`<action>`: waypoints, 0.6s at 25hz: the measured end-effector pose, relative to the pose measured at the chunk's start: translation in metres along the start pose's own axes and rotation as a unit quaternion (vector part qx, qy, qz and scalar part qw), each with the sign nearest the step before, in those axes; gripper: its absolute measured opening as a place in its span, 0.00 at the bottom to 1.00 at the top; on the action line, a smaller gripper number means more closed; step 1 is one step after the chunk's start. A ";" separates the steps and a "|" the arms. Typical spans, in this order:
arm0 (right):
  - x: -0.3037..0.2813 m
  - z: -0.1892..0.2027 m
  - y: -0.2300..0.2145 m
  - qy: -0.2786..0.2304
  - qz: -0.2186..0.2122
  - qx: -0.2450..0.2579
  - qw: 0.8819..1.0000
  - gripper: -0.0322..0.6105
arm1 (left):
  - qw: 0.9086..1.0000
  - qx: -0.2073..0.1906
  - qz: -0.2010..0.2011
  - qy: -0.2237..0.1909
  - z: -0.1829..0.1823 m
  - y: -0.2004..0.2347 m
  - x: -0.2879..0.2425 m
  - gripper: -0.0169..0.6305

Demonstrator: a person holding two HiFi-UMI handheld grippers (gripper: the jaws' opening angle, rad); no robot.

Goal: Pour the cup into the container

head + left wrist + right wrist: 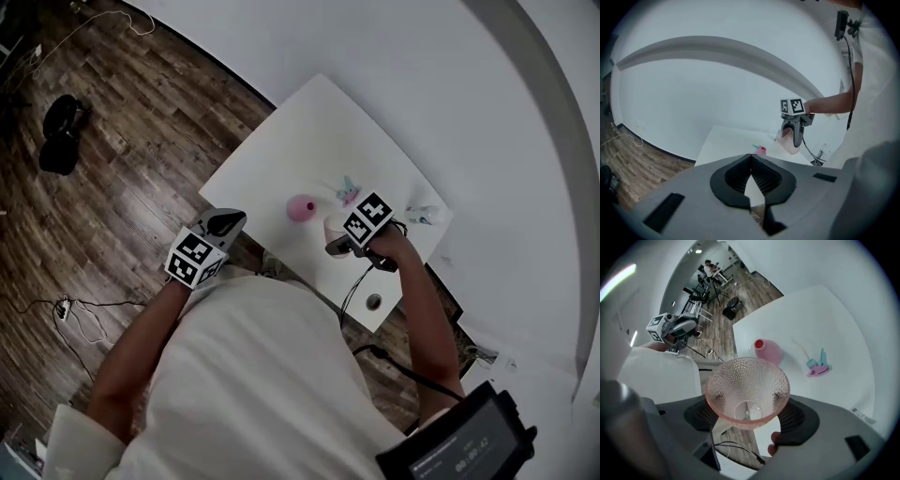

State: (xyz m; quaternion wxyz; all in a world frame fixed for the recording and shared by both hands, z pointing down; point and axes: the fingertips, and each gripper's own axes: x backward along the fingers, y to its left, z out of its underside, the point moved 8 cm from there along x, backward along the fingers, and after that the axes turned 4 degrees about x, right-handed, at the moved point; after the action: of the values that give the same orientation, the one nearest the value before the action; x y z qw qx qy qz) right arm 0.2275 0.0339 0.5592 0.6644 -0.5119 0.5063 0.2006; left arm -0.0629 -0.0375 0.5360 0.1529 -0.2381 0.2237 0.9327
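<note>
A clear pink dimpled cup (747, 380) sits between the pads of my right gripper (747, 405), which is shut on it. Its mouth faces the camera, and I see down to its bottom. Just beyond it on the white table (820, 319) lies a pink container (768, 351) with a red opening. In the head view the cup (334, 226) and right gripper (338, 241) are just right of the container (301, 208). My left gripper (227, 223) hangs off the table's left edge. Its jaws (751, 159) are shut on nothing. It looks toward the right gripper (793, 133) and the cup (788, 141).
A small teal and pink item (818, 365) lies on the table right of the container. A pale packet (424, 216) sits at the far right corner. A cable runs past a round hole (374, 301) in the table's near edge. A black bag (61, 131) lies on the wooden floor.
</note>
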 end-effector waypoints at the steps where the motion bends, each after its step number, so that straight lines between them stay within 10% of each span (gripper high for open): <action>1: -0.003 0.009 0.001 -0.021 0.005 -0.001 1.000 0.62 | 1.000 -0.002 -0.001 0.002 -0.001 -0.001 -0.002 0.04; 15: 0.025 0.053 0.022 -0.244 0.076 0.018 0.967 0.62 | 0.999 -0.008 -0.026 -0.017 -0.056 -0.043 -0.029 0.04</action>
State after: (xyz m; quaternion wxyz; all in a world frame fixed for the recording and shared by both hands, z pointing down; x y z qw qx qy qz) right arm 0.2450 0.0835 0.5244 0.7600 -0.3951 0.3698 0.3599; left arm -0.0007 -0.0336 0.4918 0.1786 -0.2293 0.2070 0.9342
